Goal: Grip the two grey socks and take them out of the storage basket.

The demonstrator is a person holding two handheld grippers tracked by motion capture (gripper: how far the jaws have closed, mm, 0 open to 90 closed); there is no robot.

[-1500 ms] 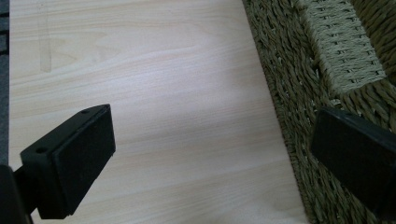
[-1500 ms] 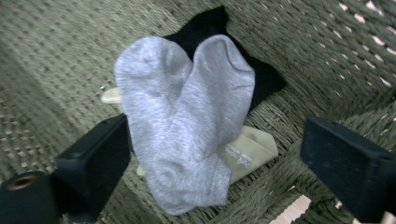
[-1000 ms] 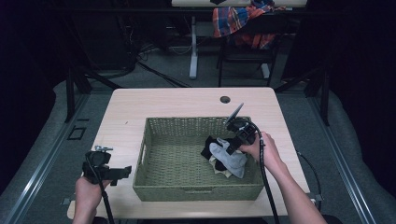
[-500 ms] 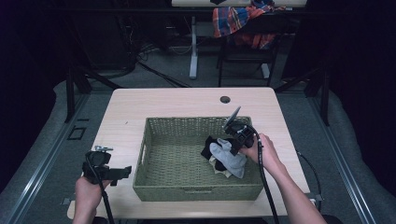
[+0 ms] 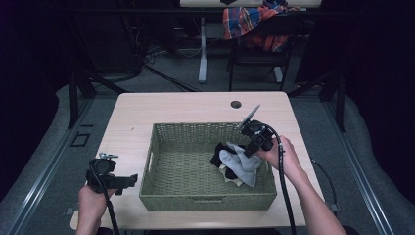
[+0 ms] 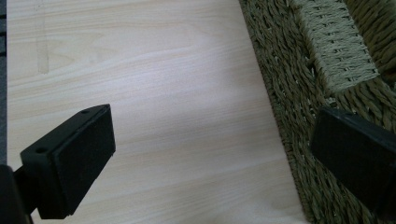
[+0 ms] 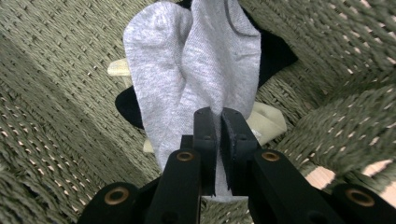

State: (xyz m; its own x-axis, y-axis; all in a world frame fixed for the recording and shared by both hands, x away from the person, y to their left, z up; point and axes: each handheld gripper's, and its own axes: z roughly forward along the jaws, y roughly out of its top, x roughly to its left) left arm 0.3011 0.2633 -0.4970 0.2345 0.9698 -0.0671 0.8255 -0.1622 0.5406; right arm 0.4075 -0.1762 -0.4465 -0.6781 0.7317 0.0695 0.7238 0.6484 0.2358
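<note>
Woven basket [image 5: 161, 169] on the pale wooden counter [image 5: 147, 110], holding a grey sock [image 7: 187, 65] on top of a black sock [image 7: 275, 51] and a cream cloth [image 7: 266, 119] at its right end. Right gripper [image 7: 218, 116]: jaws have just been closing and are now pinched tight on the grey sock's near end, the sock hanging from them inside the basket, over the other items. Left gripper [image 6: 210, 154]: jaws spread wide with nothing between them, hovering over bare counter just beside the basket's left outer wall [image 6: 299, 116].
</note>
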